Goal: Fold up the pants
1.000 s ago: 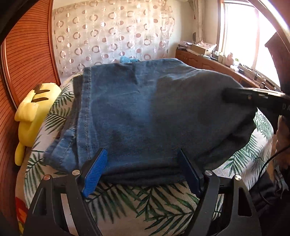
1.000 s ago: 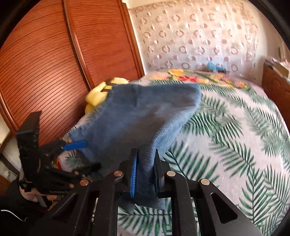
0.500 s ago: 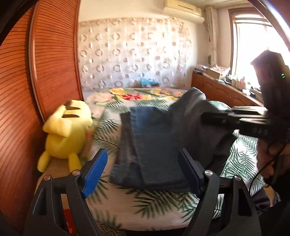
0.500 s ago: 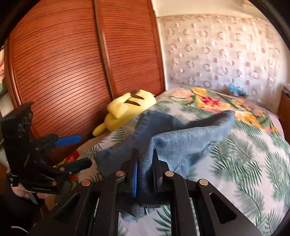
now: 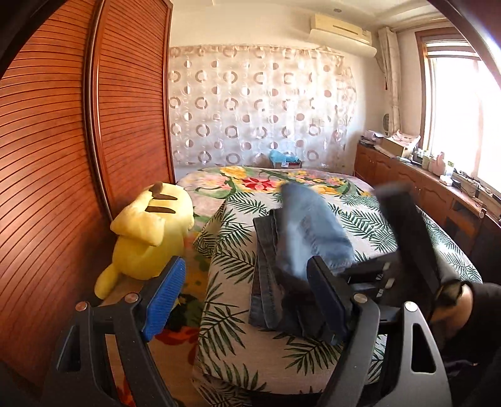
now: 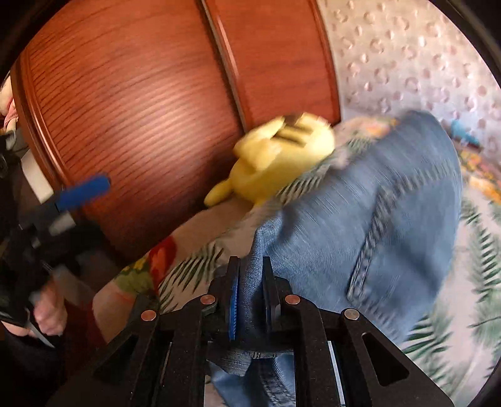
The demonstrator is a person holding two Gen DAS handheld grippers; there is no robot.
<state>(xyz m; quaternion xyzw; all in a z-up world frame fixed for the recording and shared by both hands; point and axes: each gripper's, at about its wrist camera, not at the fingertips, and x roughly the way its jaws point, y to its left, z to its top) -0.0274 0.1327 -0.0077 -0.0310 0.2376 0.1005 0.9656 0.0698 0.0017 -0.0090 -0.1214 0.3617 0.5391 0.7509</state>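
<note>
One bed with a palm-leaf and flower print cover fills most of the left wrist view; two slatted wooden wardrobe doors run along its left side, and one circle-patterned curtain hangs behind the far end. One window on the right, with one low wooden cabinet below it; clutter on top is too small to count. One air conditioner is high on the wall. One pair of jeans lies on the near part of the bed, partly folded: the lower layer is flat on the cover, while one upper section is raised off it, blurred in both views. One yellow plush toy sits between the bed and the wardrobe, apart from the jeans. Two grippers. Left gripper is off the near-left corner of the bed with its jaws wide apart and nothing between the blue pads; not touching the denim. Right gripper has its jaws nearly together, clamped on a fold of denim that runs up and away from the pads; more cloth hangs below them. In the left wrist view the right gripper is a dark blur at the raised denim's near end. One hand shows at the left edge of the right wrist view, gripping the left tool's handle.
</note>
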